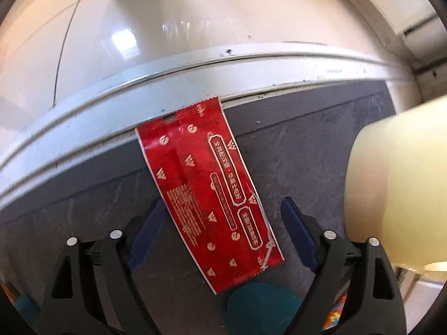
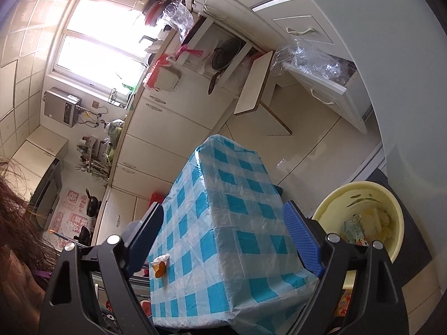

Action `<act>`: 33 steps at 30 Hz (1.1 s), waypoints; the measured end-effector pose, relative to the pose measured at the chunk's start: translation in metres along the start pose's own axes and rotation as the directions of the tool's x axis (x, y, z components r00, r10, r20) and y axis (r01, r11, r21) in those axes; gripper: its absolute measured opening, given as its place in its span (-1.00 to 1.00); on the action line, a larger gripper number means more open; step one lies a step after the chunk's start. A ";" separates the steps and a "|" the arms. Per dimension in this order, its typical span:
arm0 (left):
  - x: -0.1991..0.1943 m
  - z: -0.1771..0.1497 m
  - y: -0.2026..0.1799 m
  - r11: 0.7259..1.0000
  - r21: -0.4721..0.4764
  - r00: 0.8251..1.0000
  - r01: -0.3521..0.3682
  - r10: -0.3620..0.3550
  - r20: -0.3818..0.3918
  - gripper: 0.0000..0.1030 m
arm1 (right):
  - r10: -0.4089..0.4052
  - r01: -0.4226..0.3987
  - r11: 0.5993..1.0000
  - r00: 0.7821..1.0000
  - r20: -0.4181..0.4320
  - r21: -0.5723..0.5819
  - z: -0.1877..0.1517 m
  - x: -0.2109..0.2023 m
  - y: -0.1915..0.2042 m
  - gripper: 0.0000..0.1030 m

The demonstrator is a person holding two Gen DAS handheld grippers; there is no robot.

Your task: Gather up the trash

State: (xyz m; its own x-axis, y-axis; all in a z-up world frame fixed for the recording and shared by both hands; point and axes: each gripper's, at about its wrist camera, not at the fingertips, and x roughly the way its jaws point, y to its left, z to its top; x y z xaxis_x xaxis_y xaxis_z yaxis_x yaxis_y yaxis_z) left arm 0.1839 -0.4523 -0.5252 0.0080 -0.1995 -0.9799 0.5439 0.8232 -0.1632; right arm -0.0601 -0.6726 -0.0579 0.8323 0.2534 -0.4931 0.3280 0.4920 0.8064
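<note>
Here we have the left gripper [image 1: 222,215] pointing almost straight down at a red wrapper [image 1: 208,195] that lies flat on a dark mat [image 1: 307,150], its upper end reaching the pale metal floor track [image 1: 139,83]. Our left jaws stand wide apart, clasping nothing, with the wrapper between them but not touched by either blue pad. The wrapper's long axis runs from upper left to lower right in the left wrist view, tilted against the line across our two fingers, so we judge that a small turn of the wrist would let the pads close across its narrow width. The right gripper [image 2: 223,234] is likewise released and empty, aimed over a blue checked tablecloth [image 2: 223,223] where a small scrap of litter [image 2: 159,265] lies. A yellow basin [image 2: 360,220] already holding rubbish sits just right of that cloth. The left hand is plainly the nearer one to the wrapper.
</note>
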 end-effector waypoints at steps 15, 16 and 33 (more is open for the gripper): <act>-0.008 0.012 0.010 0.986 0.097 0.991 -0.137 0.136 0.019 -0.99 | 0.013 -0.013 1.000 1.000 -0.024 -0.007 -0.004 0.007 0.008 0.63; -0.010 0.009 0.015 0.988 0.092 0.992 -0.125 0.124 0.015 -0.99 | 0.017 -0.017 1.000 1.000 -0.024 -0.009 -0.005 0.007 0.009 0.63; -0.084 -0.076 0.090 0.979 -0.037 0.978 -0.200 0.197 -0.061 -1.00 | 0.052 -0.052 0.998 0.998 -0.020 -0.034 -0.005 0.003 0.017 0.63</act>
State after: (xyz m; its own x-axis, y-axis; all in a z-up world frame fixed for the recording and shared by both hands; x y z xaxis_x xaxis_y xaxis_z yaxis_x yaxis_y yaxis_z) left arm 0.1681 -0.3214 -0.4667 0.0640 -0.0002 -0.9979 0.4996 0.8657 0.0319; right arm -0.0544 -0.6597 -0.0470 0.8388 0.2953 -0.4574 0.2688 0.5058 0.8197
